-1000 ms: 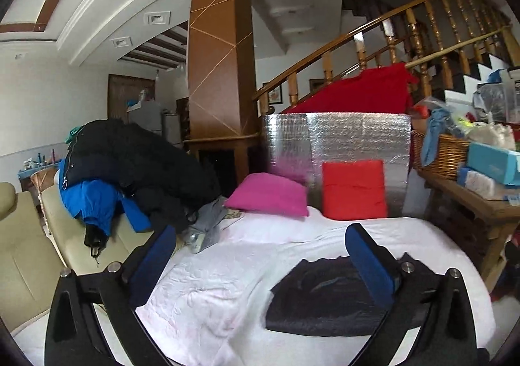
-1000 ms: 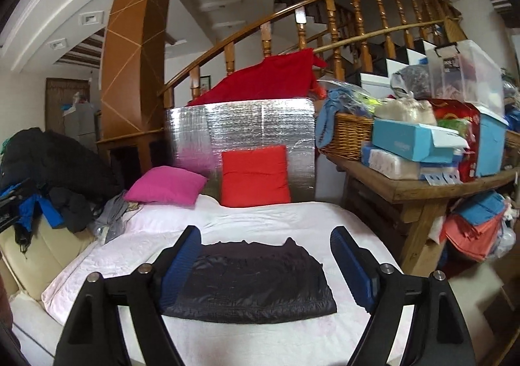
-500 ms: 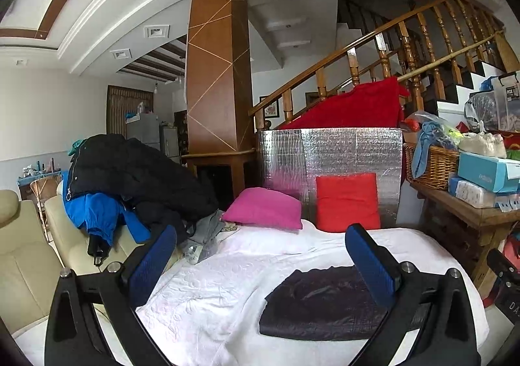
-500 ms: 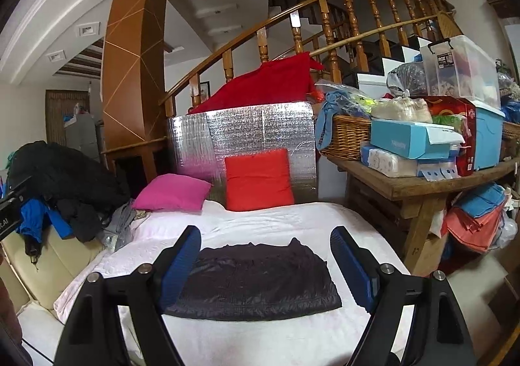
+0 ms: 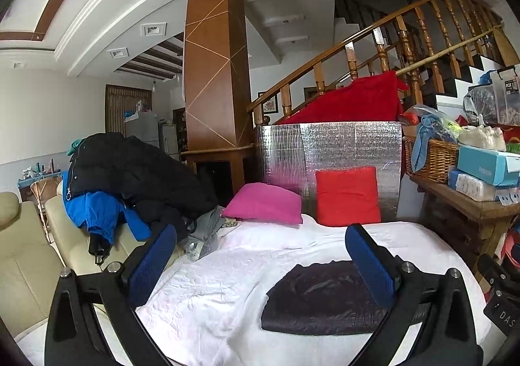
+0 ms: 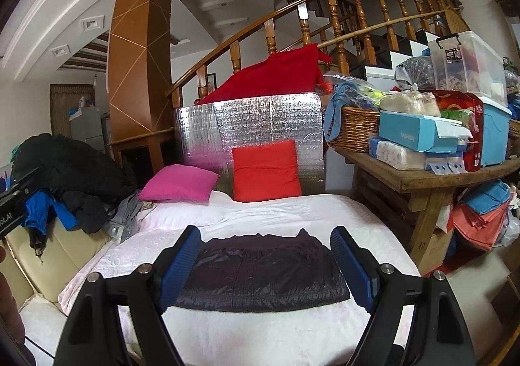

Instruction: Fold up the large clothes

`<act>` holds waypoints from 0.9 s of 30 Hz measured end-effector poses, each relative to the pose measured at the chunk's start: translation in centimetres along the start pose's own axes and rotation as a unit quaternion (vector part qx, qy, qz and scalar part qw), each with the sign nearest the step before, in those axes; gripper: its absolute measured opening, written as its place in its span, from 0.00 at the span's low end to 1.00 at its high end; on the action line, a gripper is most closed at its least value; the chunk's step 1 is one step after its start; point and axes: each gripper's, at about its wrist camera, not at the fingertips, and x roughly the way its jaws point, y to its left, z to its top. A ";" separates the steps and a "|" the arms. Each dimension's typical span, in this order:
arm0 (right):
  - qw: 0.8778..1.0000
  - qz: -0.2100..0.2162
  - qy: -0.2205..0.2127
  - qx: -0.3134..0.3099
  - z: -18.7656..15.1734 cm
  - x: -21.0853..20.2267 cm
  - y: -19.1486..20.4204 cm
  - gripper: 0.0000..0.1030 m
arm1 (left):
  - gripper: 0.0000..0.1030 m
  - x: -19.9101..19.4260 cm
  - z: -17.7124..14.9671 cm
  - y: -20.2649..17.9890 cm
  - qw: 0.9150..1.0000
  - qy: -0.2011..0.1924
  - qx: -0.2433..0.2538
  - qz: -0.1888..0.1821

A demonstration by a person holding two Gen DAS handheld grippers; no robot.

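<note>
A dark folded quilted garment point(image 6: 263, 275) lies flat on the white bed cover point(image 6: 292, 210); it also shows in the left wrist view point(image 5: 321, 297), at the lower right. My right gripper point(image 6: 265, 263) is open and empty, held above and in front of the garment, apart from it. My left gripper point(image 5: 260, 263) is open and empty, above the bed cover point(image 5: 208, 294), left of the garment. A heap of black and blue jackets point(image 5: 123, 177) lies on the cream sofa point(image 5: 29, 255) at the left.
A pink cushion point(image 5: 265, 203) and a red cushion point(image 5: 346, 200) lean on a silver foil panel point(image 5: 328, 151) at the bed's far end. A cluttered wooden table point(image 6: 422, 177) stands to the right. A wooden column point(image 5: 216, 73) and stair railing point(image 6: 325, 18) stand behind.
Both grippers have drawn back and tilted slightly up, so the garment sits lower and smaller in both views. Both stay open. The garment has not moved.
</note>
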 end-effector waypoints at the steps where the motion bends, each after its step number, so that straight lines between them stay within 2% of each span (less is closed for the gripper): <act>1: 1.000 0.000 0.000 0.000 0.0 0.0 0.0 0.82 | 1.00 0.0 0.0 0.0 1.000 0.001 0.000 0.000; 27: 1.000 0.000 0.008 0.008 -0.1 0.4 -0.5 0.82 | 1.00 0.3 -0.4 -0.2 1.000 0.012 0.008 -0.001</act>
